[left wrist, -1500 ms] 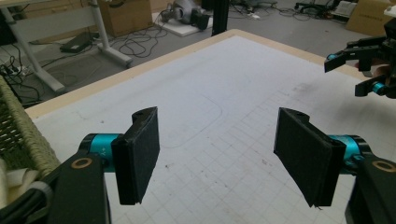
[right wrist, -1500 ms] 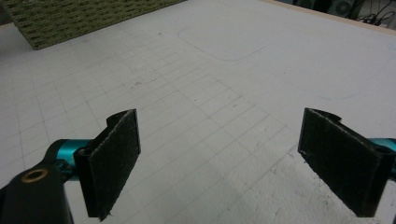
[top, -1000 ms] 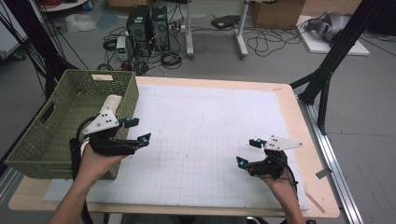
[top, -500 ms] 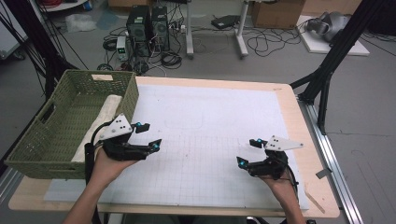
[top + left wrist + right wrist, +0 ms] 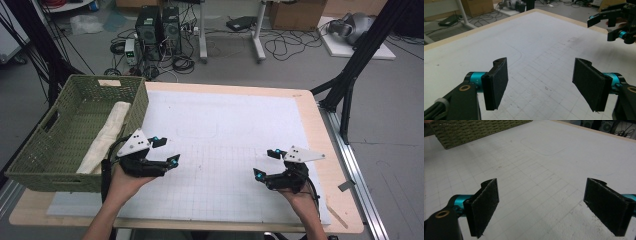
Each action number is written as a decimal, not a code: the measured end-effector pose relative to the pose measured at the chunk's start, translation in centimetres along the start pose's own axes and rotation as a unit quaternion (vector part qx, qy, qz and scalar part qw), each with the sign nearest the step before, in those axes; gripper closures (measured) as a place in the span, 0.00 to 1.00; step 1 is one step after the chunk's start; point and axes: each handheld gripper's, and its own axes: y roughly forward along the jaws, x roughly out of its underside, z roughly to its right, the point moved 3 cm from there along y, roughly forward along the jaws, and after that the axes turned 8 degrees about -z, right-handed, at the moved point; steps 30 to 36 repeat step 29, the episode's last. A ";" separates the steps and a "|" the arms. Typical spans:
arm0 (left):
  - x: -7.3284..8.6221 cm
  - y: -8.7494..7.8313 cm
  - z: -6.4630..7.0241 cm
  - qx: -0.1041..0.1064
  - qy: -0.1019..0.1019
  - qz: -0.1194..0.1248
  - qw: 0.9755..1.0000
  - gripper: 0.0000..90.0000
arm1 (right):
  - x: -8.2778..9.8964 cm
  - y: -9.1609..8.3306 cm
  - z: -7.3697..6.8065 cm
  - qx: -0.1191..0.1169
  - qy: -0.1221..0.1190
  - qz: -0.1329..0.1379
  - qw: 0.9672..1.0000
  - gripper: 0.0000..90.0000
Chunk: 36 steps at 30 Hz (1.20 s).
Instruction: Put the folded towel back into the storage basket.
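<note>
A green woven basket (image 5: pixel 47 172) stands at the table's left edge, with a rolled cream towel (image 5: pixel 106 136) lying inside along its right wall. My left gripper (image 5: pixel 166 150) hovers over the white gridded mat (image 5: pixel 225 125) just right of the basket, open and empty. In its own view, the left gripper (image 5: pixel 542 85) has its jaws wide apart above the grid lines. My right gripper (image 5: pixel 263 163) is low over the mat's front right part, also open with nothing between its pads. The right gripper (image 5: pixel 546 205) faces the basket (image 5: pixel 474 130) across the mat.
The mat covers most of the wooden table (image 5: pixel 340 200). A faint drawn outline (image 5: pixel 200 131) marks the mat's middle. Black frame legs (image 5: pixel 350 85) rise at the right. Computers and cables (image 5: pixel 160 30) sit on the floor behind. The right gripper (image 5: pixel 602 27) appears far off in the left gripper view.
My left gripper has moved right, away from the basket's edge and out over the mat. The right gripper has stayed in place.
</note>
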 end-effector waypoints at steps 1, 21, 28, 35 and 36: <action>0.1 0.1 0.1 -0.001 -0.001 0.000 1.000 0.32 | 0.0 0.0 0.0 0.000 0.000 0.001 1.000 0.14; 2.0 2.6 1.4 0.014 0.019 -0.025 0.999 0.32 | 0.1 0.3 -0.2 -0.002 -0.004 -0.003 1.000 0.14; 2.5 2.7 1.2 0.007 0.013 -0.027 1.000 0.31 | 0.0 0.4 -0.2 -0.003 -0.005 -0.003 1.000 0.14; 2.5 2.8 1.2 0.005 0.013 -0.027 1.000 0.31 | 0.0 0.4 -0.2 -0.004 -0.003 -0.001 1.000 0.14; 2.5 2.8 1.2 0.005 0.013 -0.027 1.000 0.31 | 0.0 0.4 -0.2 -0.004 -0.003 -0.001 1.000 0.14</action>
